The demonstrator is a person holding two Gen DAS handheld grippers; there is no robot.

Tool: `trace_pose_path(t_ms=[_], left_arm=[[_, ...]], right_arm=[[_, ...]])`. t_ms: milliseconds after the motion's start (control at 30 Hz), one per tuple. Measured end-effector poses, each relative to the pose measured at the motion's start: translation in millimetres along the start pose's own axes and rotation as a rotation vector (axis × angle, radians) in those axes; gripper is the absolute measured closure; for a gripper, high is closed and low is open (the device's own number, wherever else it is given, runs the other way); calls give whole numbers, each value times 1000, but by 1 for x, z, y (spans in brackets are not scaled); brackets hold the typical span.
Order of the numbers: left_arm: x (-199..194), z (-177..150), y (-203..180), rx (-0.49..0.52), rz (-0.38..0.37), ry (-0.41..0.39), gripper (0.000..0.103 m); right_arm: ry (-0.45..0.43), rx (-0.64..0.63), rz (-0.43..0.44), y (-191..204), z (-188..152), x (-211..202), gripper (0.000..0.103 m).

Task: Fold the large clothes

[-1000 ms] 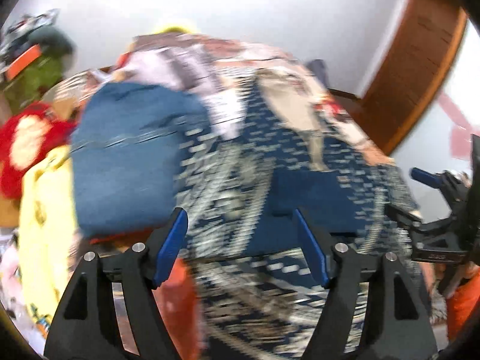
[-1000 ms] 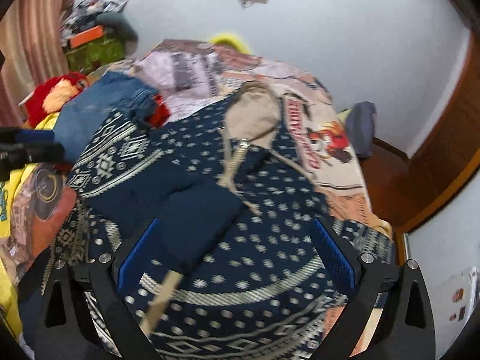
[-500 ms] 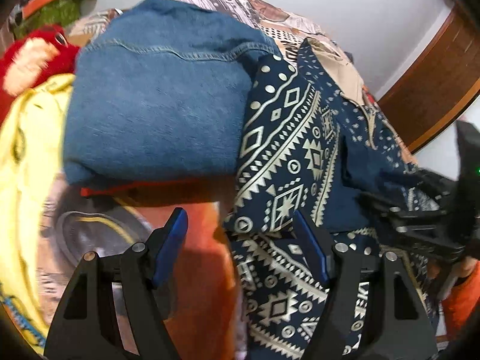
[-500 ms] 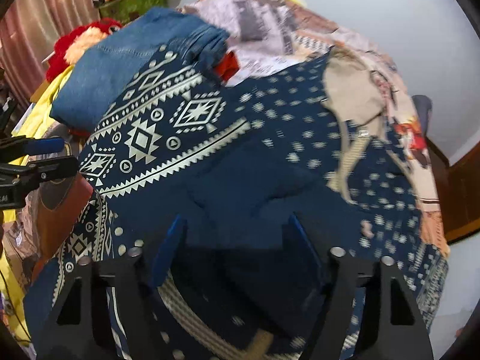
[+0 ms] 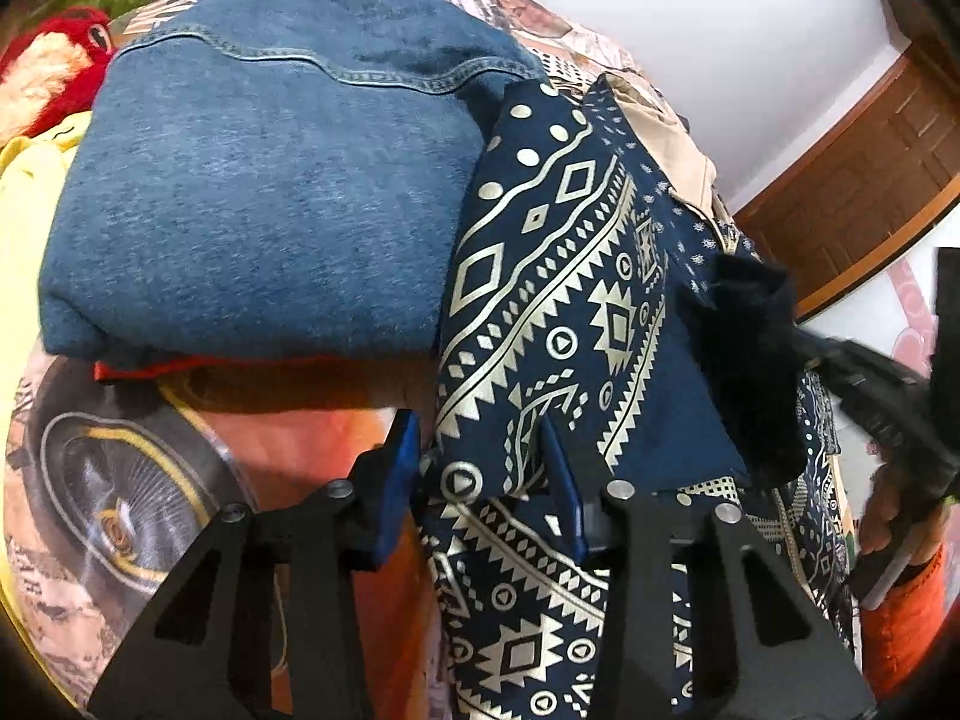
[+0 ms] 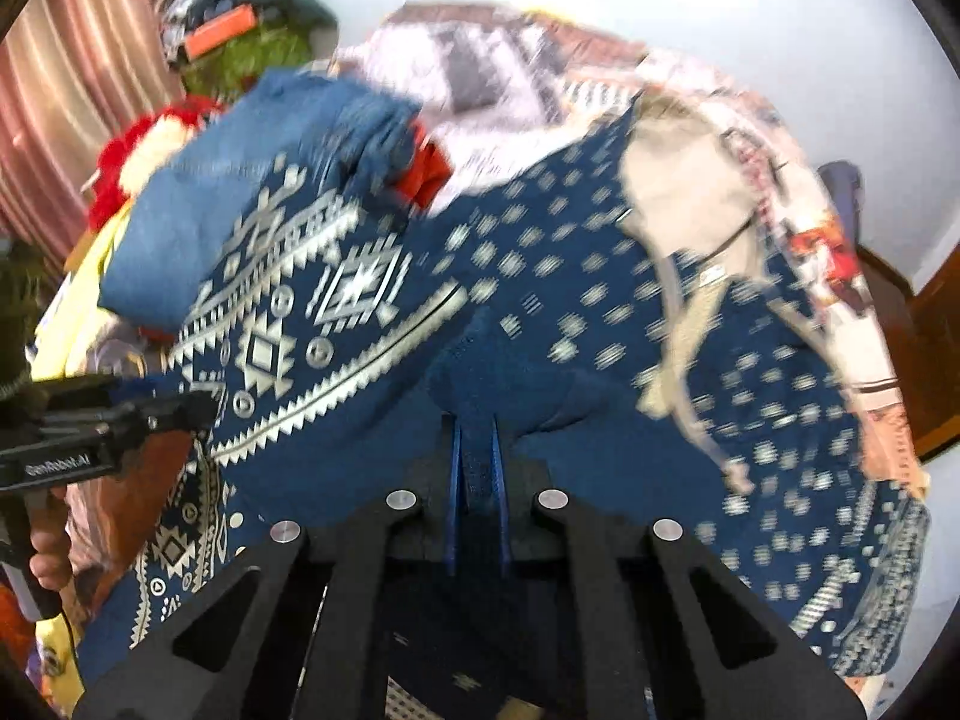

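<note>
A large navy garment with cream geometric and dotted patterns [image 5: 558, 300] lies spread on the bed; it fills the right wrist view [image 6: 540, 276]. My left gripper [image 5: 480, 468] is partly closed around a patterned fold at the garment's left edge, with cloth between its blue pads. My right gripper [image 6: 475, 456] is shut on a bunched plain navy part of the garment. The right gripper shows at the right of the left wrist view [image 5: 864, 384], holding dark cloth. The left gripper shows at the left of the right wrist view [image 6: 120, 426].
A folded blue denim piece [image 5: 258, 180] lies just left of the garment, over something orange. A red plush toy [image 5: 48, 66] and yellow cloth [image 5: 18, 210] lie further left. The printed bedsheet [image 5: 120, 480] covers the bed. A wooden door [image 5: 852, 192] stands at the right.
Both grippers dropped onto the garment. The right one closed fully on navy cloth. The left one narrowed around the patterned left edge.
</note>
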State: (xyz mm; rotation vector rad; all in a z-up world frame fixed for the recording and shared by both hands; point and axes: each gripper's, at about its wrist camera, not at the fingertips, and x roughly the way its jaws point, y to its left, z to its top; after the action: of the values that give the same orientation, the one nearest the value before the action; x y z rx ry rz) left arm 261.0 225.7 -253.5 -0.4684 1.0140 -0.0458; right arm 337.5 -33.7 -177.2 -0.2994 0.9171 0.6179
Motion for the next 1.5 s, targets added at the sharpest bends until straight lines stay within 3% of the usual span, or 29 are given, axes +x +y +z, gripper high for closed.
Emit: trace_pose_path(t_ms=[267,433,567,700,933,1000,1233,1400,1500], left_arm=[[-8,-22,2,42,105,44,62],[7,-32,4,49,194,83,62],[13,-26,6,-13,200,57,62],[11,-18,10,-47,278,-2,62],[21,-19,9,-42,308,3,58],[21,-20,10,-39,311,6,58],[12,-23,-12,42,345,32,58],[-19,-30,-34,108,336,0,58],[-46,-25,-56,148,324,-63,58]], right_arm=[[-161,117,-72,-59,-7,-76,95],[-186,204,-114,-102,-28,-93,95],[-159,273,-117,-129,-48,-96,95],[-86,317,-136,-152,-72,-82,95],[102,431,-77,-177,-116,-32,93],[121,460,-56,-182,-121,-26,92],[139,520,-40,-196,-130,-32,86],[89,450,-167,-194,-127,-69,86],[30,416,-207,-196,-123,-95,85]])
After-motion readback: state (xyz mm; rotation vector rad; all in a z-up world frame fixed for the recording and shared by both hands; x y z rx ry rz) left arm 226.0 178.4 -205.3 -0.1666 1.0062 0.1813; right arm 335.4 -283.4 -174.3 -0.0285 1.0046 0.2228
